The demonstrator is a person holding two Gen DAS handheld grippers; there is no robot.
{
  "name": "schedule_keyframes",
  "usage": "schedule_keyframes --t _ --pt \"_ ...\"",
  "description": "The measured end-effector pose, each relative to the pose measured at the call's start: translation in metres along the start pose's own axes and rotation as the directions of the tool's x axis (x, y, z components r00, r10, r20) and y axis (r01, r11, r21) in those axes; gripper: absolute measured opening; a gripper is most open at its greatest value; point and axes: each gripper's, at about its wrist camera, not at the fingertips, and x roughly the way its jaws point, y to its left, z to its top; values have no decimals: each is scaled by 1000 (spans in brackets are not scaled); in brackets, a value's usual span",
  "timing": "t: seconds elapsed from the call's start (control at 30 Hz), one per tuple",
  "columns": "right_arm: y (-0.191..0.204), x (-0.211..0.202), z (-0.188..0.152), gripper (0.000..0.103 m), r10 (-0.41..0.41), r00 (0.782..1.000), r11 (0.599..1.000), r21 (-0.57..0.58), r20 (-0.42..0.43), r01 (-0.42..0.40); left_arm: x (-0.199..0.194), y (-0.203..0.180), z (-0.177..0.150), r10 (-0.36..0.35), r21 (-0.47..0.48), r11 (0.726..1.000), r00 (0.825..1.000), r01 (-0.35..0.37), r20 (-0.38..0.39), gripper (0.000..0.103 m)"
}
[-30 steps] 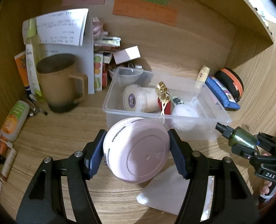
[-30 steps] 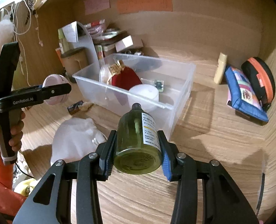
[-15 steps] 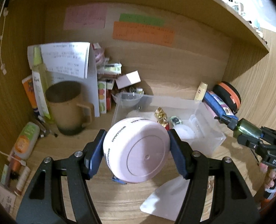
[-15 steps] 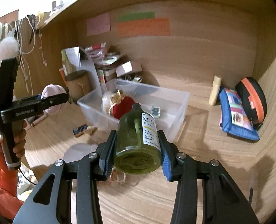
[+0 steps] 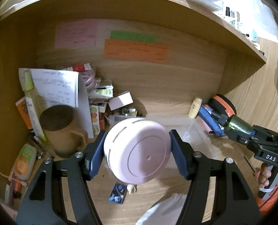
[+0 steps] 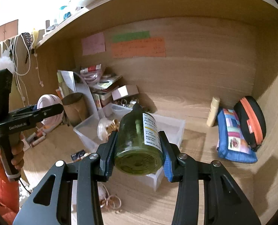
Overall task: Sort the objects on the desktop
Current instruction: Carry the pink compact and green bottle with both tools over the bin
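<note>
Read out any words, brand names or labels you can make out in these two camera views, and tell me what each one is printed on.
"DAS": on the right hand-held gripper.
"GenRobot.AI": on the left hand-held gripper.
"PET", "BODY:PET", "CAP:PET", "MADE IN JAPAN": white label on the green bottle; its Japanese lines are too small.
Pink jar: rim lettering upside down, unreadable.
Sticky notes and paper sheet: handwriting too blurred.

Left view: I look from the left, close, down toward the far wall.
Right view: from the right, likewise.
Shared: clear bin, orange note.
</note>
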Motion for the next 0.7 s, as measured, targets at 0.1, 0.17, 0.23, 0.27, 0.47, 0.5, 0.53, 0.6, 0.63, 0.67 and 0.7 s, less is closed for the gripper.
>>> schedule_keyframes --t 0.1,0.17,0.23,0.27,0.47,0.5,0.53,0.6,0.63,0.67,0.7 --pt "-3 7 5 38 22 1000 1000 18 1 -22 9 -1 5 -5 -2 1000 1000 5 -8 65" --pt "-4 11 7 38 29 1000 999 29 -1 -29 17 -1 8 -6 -2 1000 1000 6 -17 65" --pt "-5 17 9 38 33 999 999 36 -7 -32 24 -2 9 -3 2 1000 1000 4 -26 65" --pt "-4 20 10 38 32 999 999 36 -10 -31 28 -2 9 -2 2 1000 999 2 -35 65" --pt "-3 35 15 38 32 999 999 35 -28 -31 56 3 6 -5 -7 1000 996 5 -89 65" --pt "-2 38 16 38 32 999 999 36 -31 -31 60 4 5 -6 -6 1000 995 5 -97 65" --pt "-2 41 16 38 31 999 999 37 -36 -30 64 4 5 -5 -5 1000 995 5 -103 65" --pt "-3 48 17 38 32 998 999 42 -45 -30 71 5 3 -10 -4 1000 993 9 -117 65" --pt "-3 52 17 38 34 998 999 44 -51 -32 74 4 2 -13 -3 1000 992 12 -123 65" --pt "-3 55 18 38 33 998 998 47 -56 -31 77 4 2 -15 -1 1000 991 15 -130 65" --pt "-3 60 18 38 33 997 998 48 -66 -30 81 4 1 -19 1 1000 990 19 -137 65"
